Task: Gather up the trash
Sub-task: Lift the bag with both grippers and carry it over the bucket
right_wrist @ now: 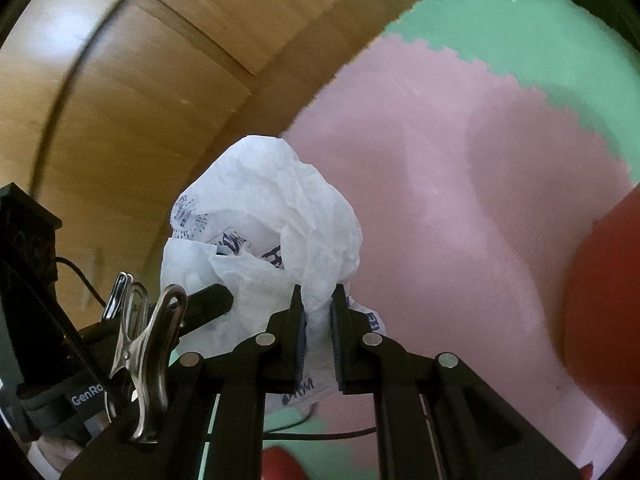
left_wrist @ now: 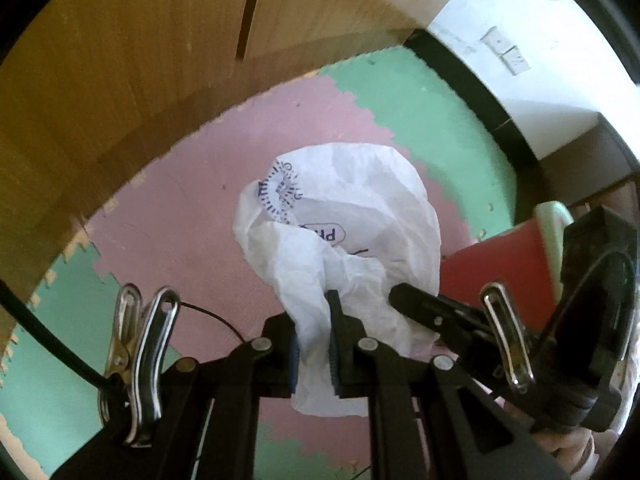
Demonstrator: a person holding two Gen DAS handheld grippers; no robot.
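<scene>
A crumpled white plastic bag point(left_wrist: 360, 216) with blue print hangs above the pink foam floor mat point(left_wrist: 180, 220). My left gripper point(left_wrist: 314, 320) is shut on one bunched edge of it. The other gripper's black fingers point(left_wrist: 416, 304) reach into the bag from the right in the left wrist view. In the right wrist view the same bag point(right_wrist: 272, 184) billows up in front of my right gripper point(right_wrist: 318, 292), which is shut on another fold of the plastic. The left gripper's finger point(right_wrist: 212, 298) shows at the bag's left side there.
A wooden cabinet point(left_wrist: 120, 80) curves along the left and back, also in the right wrist view point(right_wrist: 120, 120). A red object point(left_wrist: 500, 268) stands to the right, large in the right wrist view point(right_wrist: 600, 288). Green mat tiles point(left_wrist: 432, 120), a black skirting and a white wall with sockets point(left_wrist: 508, 52) lie beyond.
</scene>
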